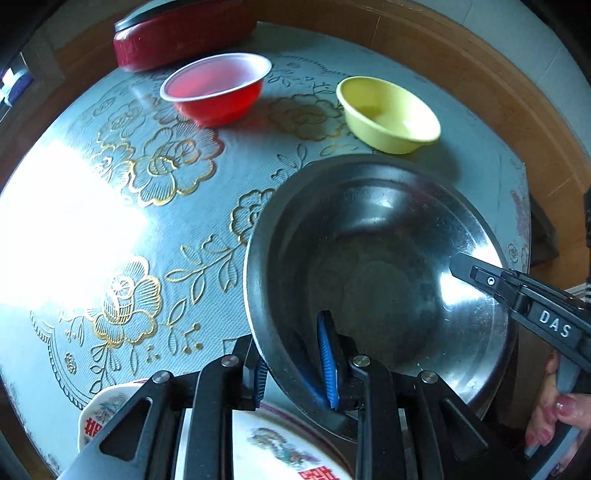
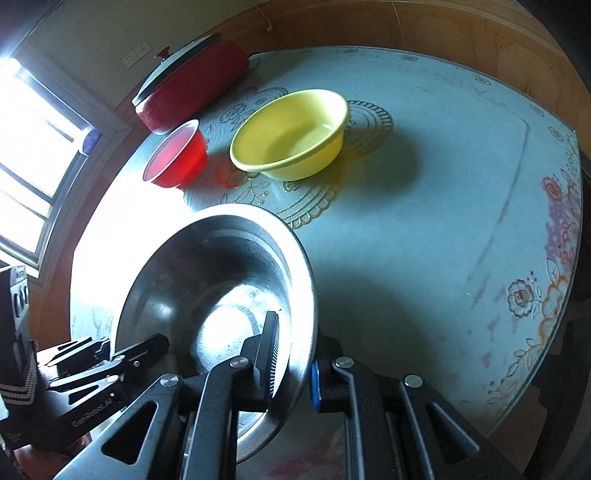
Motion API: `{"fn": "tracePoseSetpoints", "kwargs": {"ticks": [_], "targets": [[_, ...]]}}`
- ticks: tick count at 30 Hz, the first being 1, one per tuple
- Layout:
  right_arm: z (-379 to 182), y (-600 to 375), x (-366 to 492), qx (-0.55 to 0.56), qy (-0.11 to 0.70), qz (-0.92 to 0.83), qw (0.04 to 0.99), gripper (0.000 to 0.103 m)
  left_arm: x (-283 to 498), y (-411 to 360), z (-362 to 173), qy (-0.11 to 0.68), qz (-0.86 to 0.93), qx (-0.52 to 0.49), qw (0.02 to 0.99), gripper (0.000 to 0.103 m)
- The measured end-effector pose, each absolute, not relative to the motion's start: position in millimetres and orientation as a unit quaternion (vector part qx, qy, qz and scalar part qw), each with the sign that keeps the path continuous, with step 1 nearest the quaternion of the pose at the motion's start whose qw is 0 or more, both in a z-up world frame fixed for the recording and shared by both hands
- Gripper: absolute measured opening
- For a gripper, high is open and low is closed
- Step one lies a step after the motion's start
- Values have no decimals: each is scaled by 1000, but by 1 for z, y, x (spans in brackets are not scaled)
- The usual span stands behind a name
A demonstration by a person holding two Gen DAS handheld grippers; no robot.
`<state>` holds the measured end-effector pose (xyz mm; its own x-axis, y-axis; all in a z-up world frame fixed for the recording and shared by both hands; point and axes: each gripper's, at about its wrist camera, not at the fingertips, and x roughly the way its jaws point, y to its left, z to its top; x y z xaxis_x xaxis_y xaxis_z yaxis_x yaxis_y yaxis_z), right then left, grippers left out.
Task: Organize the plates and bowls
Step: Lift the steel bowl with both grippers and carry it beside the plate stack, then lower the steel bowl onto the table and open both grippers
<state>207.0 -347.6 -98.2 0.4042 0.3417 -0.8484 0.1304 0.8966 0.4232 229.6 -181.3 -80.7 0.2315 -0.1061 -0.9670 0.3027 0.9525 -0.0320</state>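
Note:
A large steel bowl [image 1: 380, 280] is held tilted above the table by both grippers. My left gripper [image 1: 295, 369] is shut on its near left rim, one blue-padded finger inside and one outside. My right gripper [image 2: 293, 373] is shut on the opposite rim of the steel bowl [image 2: 221, 288]; it also shows in the left wrist view [image 1: 509, 291]. A red bowl [image 1: 218, 88] and a yellow bowl [image 1: 388, 114] stand upright at the far side of the table. Patterned white plates [image 1: 266, 443] lie under the left gripper.
A red lidded pot [image 1: 181, 33] stands at the far edge behind the red bowl. The round table has a glass top over a blue flowered cloth [image 2: 424, 221]. A bright window [image 2: 26, 147] is at the left.

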Motion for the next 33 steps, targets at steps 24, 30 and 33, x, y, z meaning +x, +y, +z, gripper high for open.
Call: {"fn": "tracePoseSetpoints", "kwargs": {"ticks": [24, 30, 33], "targets": [[-94, -338, 195, 229, 547, 51, 804, 29, 216, -161, -52, 560, -107, 80, 818, 44], [-80, -340, 188, 219, 537, 40, 814, 32, 210, -162, -38, 536, -105, 87, 833, 52], [-74, -344, 185, 213, 531, 33, 819, 32, 208, -162, -33, 527, -105, 87, 839, 60]]}}
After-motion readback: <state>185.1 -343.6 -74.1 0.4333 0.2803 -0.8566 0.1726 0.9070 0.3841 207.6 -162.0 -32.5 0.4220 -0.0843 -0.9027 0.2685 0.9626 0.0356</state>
